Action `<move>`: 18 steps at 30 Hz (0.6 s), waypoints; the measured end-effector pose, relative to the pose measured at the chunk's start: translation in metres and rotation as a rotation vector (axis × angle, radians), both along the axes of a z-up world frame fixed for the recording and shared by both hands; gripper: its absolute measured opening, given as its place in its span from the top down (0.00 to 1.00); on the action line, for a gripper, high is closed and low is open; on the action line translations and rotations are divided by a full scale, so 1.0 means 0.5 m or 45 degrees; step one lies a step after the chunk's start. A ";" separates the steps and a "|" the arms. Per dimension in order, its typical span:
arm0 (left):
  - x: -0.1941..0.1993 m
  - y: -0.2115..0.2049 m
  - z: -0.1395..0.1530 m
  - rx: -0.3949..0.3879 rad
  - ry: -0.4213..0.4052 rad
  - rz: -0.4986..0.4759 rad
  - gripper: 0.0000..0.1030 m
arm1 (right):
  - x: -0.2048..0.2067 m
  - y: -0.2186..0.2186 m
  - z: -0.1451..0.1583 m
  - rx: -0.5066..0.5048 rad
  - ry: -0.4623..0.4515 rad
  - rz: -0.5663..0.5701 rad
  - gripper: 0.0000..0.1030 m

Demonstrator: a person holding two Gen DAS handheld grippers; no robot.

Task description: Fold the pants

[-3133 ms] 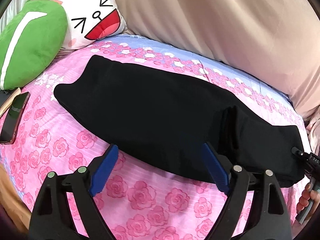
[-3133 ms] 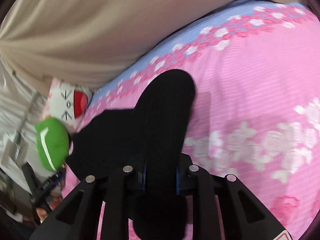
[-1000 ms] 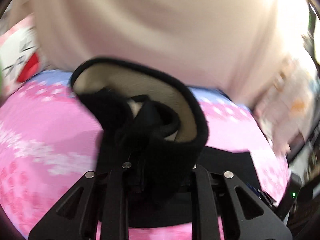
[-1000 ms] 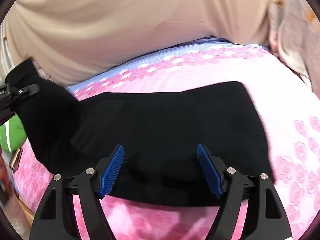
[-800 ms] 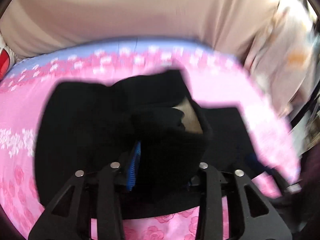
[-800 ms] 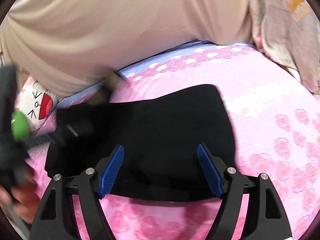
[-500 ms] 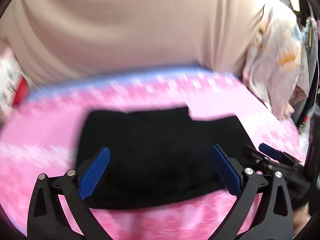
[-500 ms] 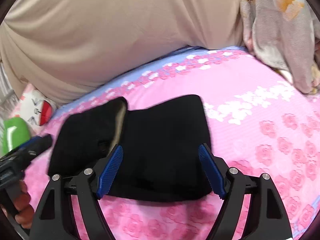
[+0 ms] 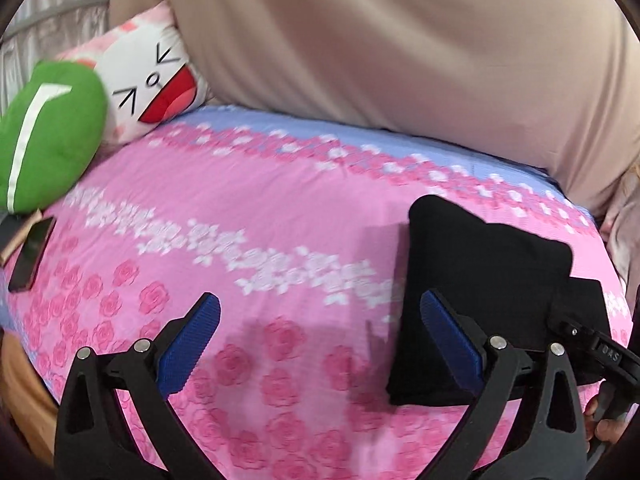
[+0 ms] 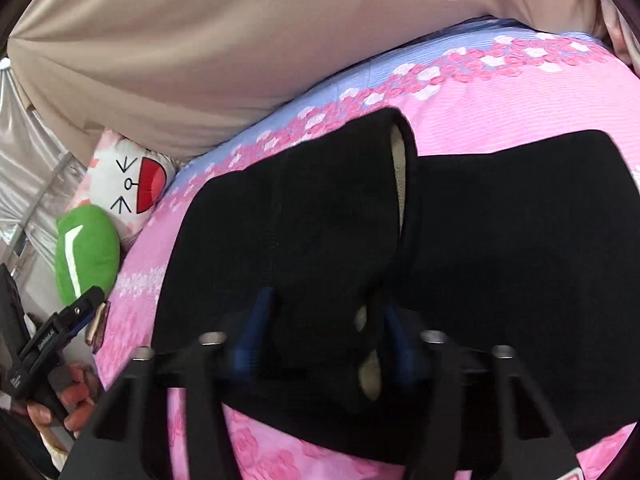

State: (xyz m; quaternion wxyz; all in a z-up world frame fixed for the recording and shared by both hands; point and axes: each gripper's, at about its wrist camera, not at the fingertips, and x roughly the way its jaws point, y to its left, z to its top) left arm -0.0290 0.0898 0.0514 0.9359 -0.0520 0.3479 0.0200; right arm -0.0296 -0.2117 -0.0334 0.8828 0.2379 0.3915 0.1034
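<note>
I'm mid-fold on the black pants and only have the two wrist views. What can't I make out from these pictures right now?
- Right wrist view: the right tongs are shut on the folded black fabric pants; motion blur and cloth hide the fingertips.
- Left wrist view: the pants' right end is covered by the open left tongs and the right tool.
- Left wrist view: the dark flat phone-like object is too small and close to the edge to identify.

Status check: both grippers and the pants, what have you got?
Left gripper open, over bare pink bedsheet. Right gripper shut on black pants, upper layer gripped at near edge. Pants folded on sheet. Nothing blocking.
</note>
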 end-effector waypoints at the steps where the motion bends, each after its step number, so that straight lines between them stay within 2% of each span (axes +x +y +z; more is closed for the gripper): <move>1: -0.002 0.005 -0.001 -0.005 0.008 0.001 0.05 | 0.005 0.005 0.002 0.034 -0.004 0.028 0.83; 4: -0.004 0.005 0.001 -0.019 0.020 -0.023 0.05 | -0.004 0.003 0.057 0.067 -0.081 0.038 0.85; 6: -0.008 -0.002 0.009 -0.024 0.008 -0.043 0.05 | -0.028 -0.026 0.124 0.065 -0.176 0.026 0.85; 9: -0.013 -0.028 0.015 -0.026 -0.006 -0.079 0.05 | -0.092 -0.101 0.192 -0.075 -0.265 -0.101 0.85; 10: -0.013 -0.044 0.010 -0.025 0.003 -0.102 0.05 | -0.105 -0.124 0.192 -0.112 -0.254 -0.138 0.84; 12: -0.008 -0.079 -0.005 -0.018 0.030 -0.146 0.05 | -0.132 -0.188 0.150 -0.189 -0.157 -0.256 0.83; 13: -0.006 -0.094 -0.013 -0.018 0.046 -0.165 0.05 | -0.139 -0.219 0.104 -0.199 -0.068 -0.309 0.82; 15: 0.002 -0.129 -0.028 -0.035 0.083 -0.213 0.05 | -0.139 -0.245 0.035 -0.177 0.029 -0.328 0.80; 16: 0.006 -0.152 -0.037 -0.042 0.105 -0.238 0.05 | -0.140 -0.250 0.013 -0.145 0.018 -0.315 0.78; 18: 0.013 -0.188 -0.050 -0.048 0.139 -0.269 0.05 | -0.149 -0.259 0.015 -0.100 -0.027 -0.310 0.75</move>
